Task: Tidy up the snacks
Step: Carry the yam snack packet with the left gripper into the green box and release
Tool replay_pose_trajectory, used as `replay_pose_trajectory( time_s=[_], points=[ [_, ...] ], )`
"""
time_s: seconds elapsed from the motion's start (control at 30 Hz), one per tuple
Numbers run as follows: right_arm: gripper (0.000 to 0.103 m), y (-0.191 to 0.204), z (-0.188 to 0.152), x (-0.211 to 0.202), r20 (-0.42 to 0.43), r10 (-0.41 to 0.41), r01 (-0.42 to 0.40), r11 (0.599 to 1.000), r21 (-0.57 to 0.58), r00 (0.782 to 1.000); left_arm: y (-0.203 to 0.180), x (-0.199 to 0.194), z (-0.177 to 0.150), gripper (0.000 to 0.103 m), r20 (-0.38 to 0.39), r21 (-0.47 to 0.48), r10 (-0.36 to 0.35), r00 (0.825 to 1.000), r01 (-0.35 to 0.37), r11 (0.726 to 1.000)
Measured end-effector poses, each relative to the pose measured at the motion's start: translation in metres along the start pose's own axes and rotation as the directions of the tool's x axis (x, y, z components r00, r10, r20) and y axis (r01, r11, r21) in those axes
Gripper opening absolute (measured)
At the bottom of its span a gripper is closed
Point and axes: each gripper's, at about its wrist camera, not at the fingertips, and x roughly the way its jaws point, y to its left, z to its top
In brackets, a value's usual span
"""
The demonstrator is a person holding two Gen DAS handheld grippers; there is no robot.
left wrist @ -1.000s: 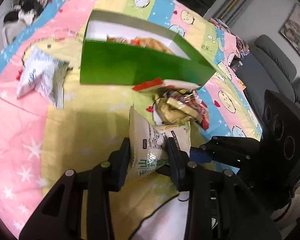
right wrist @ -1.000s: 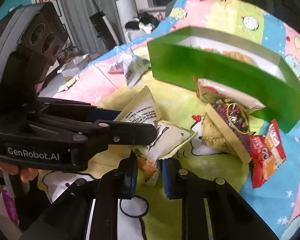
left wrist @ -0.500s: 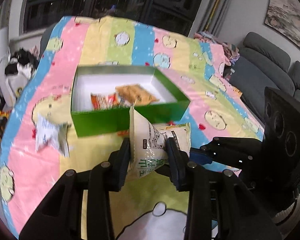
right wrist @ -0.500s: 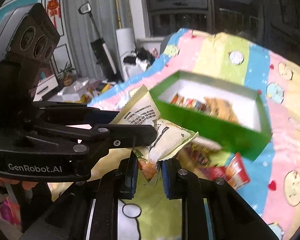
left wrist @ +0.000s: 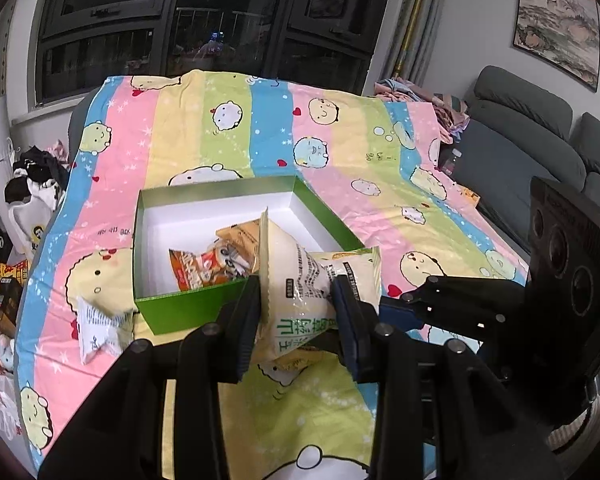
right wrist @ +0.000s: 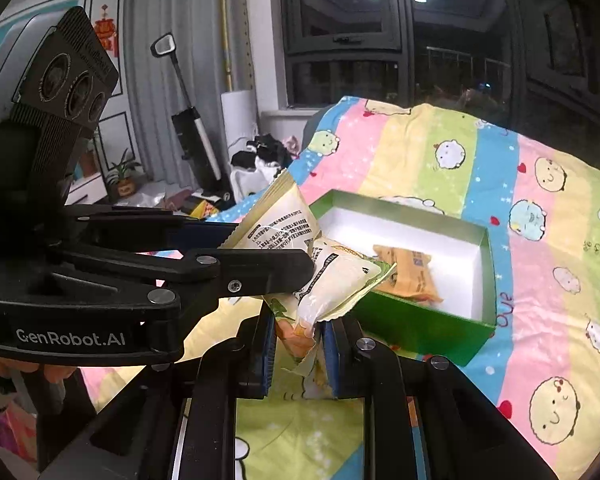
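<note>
Gripping pale snack packets (left wrist: 296,292), both grippers' fingers (left wrist: 246,320); green box (left wrist: 188,310) beyond, perhaps half-empty.

Bedsheet (left wrist: 340,128): vertical stripes of pink, yellow, green and blue, printed with round cartoon faces, small red hearts and white stars. Box (left wrist: 188,312): glossy green outside, plain white inside, containing an orange-and-white printed packet (left wrist: 208,268) and a yellow-orange packet (right wrist: 410,270). Held snack packs: cream pouch (left wrist: 300,292) with black text block and green characters; second pale cream pack (right wrist: 332,280) with green edge and orange lower end; loose white packet (left wrist: 100,326) with blue print; both tools black, pads blue.
</note>
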Motion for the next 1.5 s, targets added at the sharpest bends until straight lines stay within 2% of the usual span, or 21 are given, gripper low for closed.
replay_pose_trajectory(
  time_s=[0.67,0.93,1.2,1.37,1.5],
  points=[
    [0.022,-0.026,0.015,0.017,0.03,-0.026,0.025,0.999,0.019,0.999,0.0,0.023,0.026,0.036,0.003,0.04,0.014,1.0,-0.014,0.999],
    [0.022,-0.042,0.026,0.036,0.026,-0.03,0.029,0.999,0.028,0.999,0.013,0.046,0.042,0.036,-0.001,0.042,0.016,1.0,-0.015,0.999],
    [0.022,-0.057,0.039,0.068,-0.007,-0.027,0.027,0.999,0.016,1.0,0.04,0.074,0.058,0.036,-0.031,-0.003,-0.003,1.0,0.003,1.0],
    [0.022,-0.067,0.052,0.095,-0.058,-0.021,0.021,1.0,0.011,0.998,0.066,0.094,0.068,0.036,-0.065,-0.082,-0.035,0.997,0.03,0.996],
    [0.022,-0.075,0.056,0.119,-0.119,0.006,-0.002,0.999,0.037,0.993,0.081,0.112,0.066,0.036,-0.099,-0.132,-0.033,0.995,0.02,0.991]
  ],
)
